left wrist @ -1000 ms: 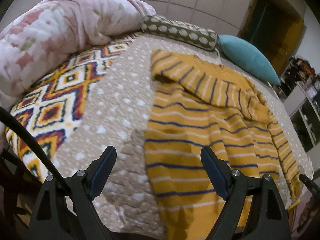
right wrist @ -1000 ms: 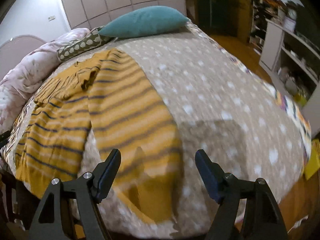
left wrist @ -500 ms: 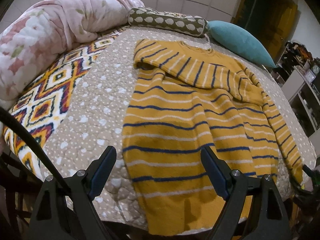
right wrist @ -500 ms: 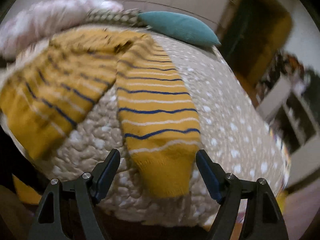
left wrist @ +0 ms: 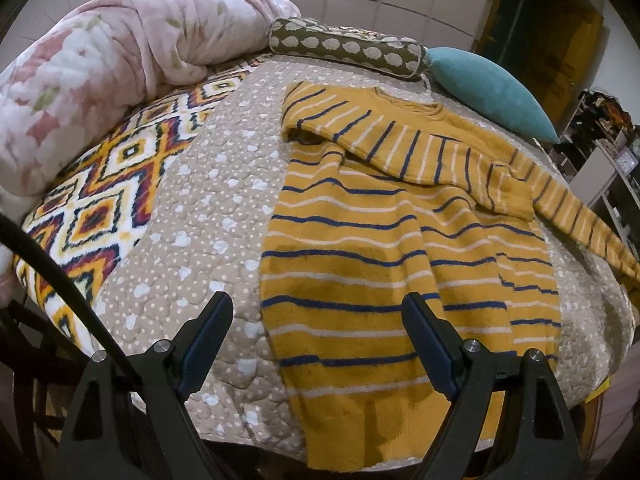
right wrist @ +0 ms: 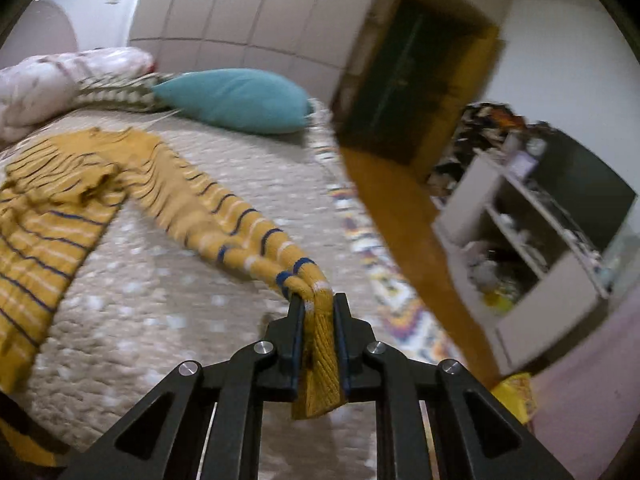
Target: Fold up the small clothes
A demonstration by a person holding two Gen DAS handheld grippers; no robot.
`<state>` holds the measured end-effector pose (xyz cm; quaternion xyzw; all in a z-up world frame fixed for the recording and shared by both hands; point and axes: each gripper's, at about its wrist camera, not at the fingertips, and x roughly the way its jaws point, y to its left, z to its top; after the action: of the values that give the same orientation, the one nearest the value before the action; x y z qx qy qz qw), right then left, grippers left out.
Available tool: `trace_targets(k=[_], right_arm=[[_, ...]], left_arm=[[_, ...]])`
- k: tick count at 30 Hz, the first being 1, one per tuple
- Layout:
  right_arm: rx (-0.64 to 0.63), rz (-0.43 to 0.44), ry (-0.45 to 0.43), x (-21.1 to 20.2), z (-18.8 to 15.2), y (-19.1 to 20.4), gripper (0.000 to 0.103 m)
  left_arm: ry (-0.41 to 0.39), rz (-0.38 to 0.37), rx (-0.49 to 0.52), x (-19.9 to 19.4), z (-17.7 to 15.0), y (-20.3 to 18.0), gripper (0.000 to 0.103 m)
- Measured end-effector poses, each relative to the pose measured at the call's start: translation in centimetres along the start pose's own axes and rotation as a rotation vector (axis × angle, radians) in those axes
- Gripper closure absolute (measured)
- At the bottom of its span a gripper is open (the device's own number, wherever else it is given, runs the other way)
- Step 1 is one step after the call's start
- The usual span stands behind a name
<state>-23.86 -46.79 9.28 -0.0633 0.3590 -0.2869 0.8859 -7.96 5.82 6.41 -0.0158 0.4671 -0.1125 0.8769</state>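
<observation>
Knitted, fuzzy wool-like sweater point(left wrist: 360, 264), ribbed at the cuff point(right wrist: 318, 352). Quilted matt cloth bedspread point(left wrist: 192, 240). Plush fleece blanket point(left wrist: 100, 60) upper left. Matt black plastic gripper arms, shiny metal pins.

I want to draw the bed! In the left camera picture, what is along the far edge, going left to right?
Pink blanket → spotted bolster → blue pillow.

sweater point(left wrist: 384, 264): 1 | teal pillow point(left wrist: 488, 92): 1 | spotted bolster point(left wrist: 348, 46): 1 | pink quilt point(left wrist: 100, 76): 1 | tongs: 2 — left tongs point(left wrist: 318, 336), right tongs point(right wrist: 318, 312)
</observation>
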Motion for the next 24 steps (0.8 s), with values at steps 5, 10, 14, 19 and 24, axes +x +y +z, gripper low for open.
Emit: trace_targets(k=[5, 10, 14, 19, 24], right_arm=[[-0.094, 0.029, 0.088, 0.4, -3.5, 2.6, 0.086], [-0.085, 0.03, 0.19, 0.5, -6.4, 4.2, 0.06], [0.137, 0.356, 0.124, -3.5, -5.3, 4.5, 0.04], [0.102, 0.665, 0.182, -2.9, -4.5, 12.6, 0.039], [0.105, 0.763, 0.278, 0.7, -4.2, 19.0, 0.032]], left_arm=[[0.037, -0.002, -0.032, 1.6, -0.1, 1.1, 0.018], [0.075, -0.035, -0.103, 2.5, -0.5, 3.7, 0.018], [0.086, -0.068, -0.132, 3.3, -1.0, 5.2, 0.018], [0.096, -0.142, -0.09, 3.4, -1.4, 4.2, 0.018], [0.135, -0.258, -0.098, 3.2, -2.6, 2.2, 0.018]])
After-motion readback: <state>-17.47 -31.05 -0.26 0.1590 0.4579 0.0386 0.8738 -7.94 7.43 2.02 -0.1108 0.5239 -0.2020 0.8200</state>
